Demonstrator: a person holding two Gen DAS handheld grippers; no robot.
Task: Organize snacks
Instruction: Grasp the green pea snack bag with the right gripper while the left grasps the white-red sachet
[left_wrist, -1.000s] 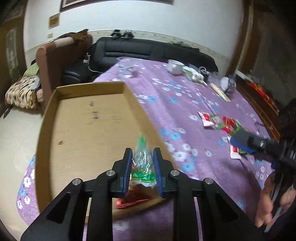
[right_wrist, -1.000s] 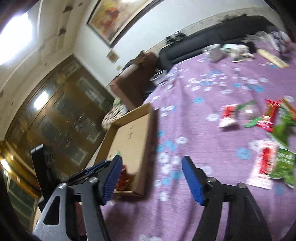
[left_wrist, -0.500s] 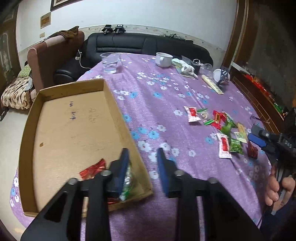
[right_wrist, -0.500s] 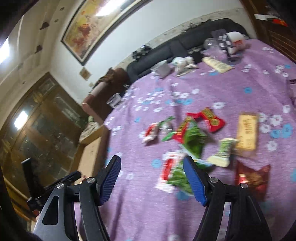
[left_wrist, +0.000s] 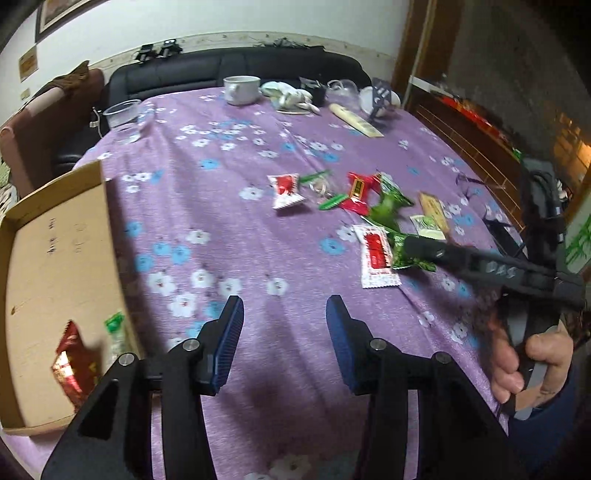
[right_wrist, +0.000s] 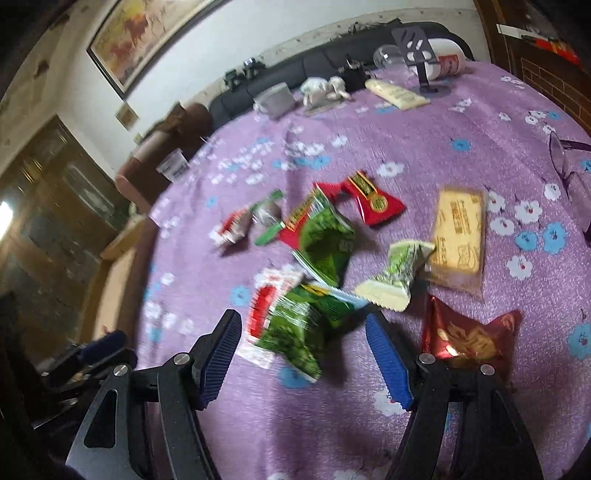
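A cardboard tray sits at the table's left edge, holding a red packet and a clear green-ended packet. My left gripper hovers over bare purple cloth just right of the tray. Its jaws are opening and nothing is between them. Loose snacks lie in a pile to the right. My right gripper is open and low over that pile. A crumpled green packet lies between its fingers, and the pads do not press it. A dark red packet lies just right of its right finger.
Also in the pile are a yellow biscuit pack, a red wrapper and a white-and-red sachet. A mug, a plastic cup and a phone stand stand at the far side. Glasses lie at the right.
My left gripper let go of the clear green-ended packet in the tray and swung right over the cloth, jaws widening. My right gripper swept from the tray side down onto the snack pile.
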